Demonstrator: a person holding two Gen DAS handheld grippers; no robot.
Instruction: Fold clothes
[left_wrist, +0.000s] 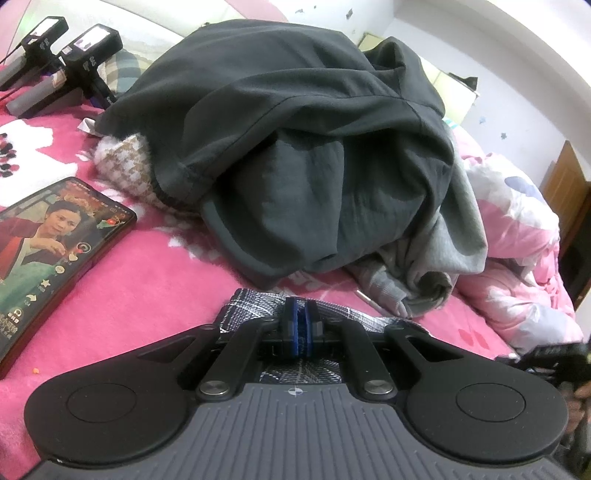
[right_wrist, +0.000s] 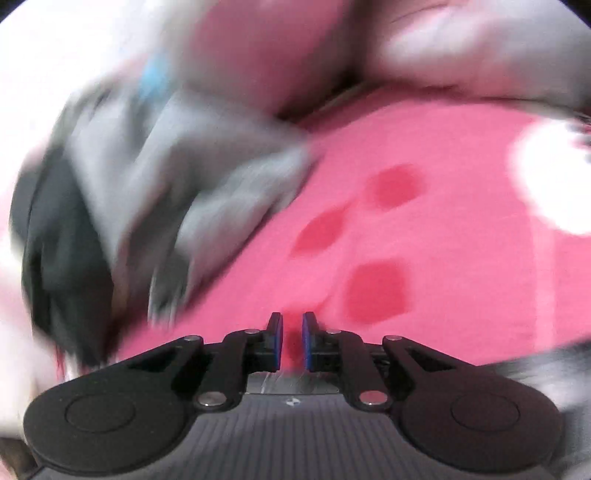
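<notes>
Clothes (left_wrist: 295, 147) lie heaped on the pink blanket (left_wrist: 147, 288): a dark grey garment on top, a light grey one (left_wrist: 436, 266) under its right edge, and a knit houndstooth piece (left_wrist: 125, 166) poking out at its left. Just in front of the heap lies a plaid cloth (left_wrist: 343, 312), flat on the blanket. The left gripper (left_wrist: 301, 325) is nearly closed, and its blue pads pinch the near edge of the plaid cloth. Left of the heap a phone (left_wrist: 59, 251) lies face up with its screen lit, and behind it, at the heap's far left, two black devices (left_wrist: 77, 62) rest on the blanket. Right of the heap sits a bunched pale pink quilt (left_wrist: 517, 236). The right gripper (right_wrist: 292, 339) hangs over bare blanket with a narrow gap between its pads and nothing in it. That view is smeared; the heap shows as grey blur at its left.
</notes>
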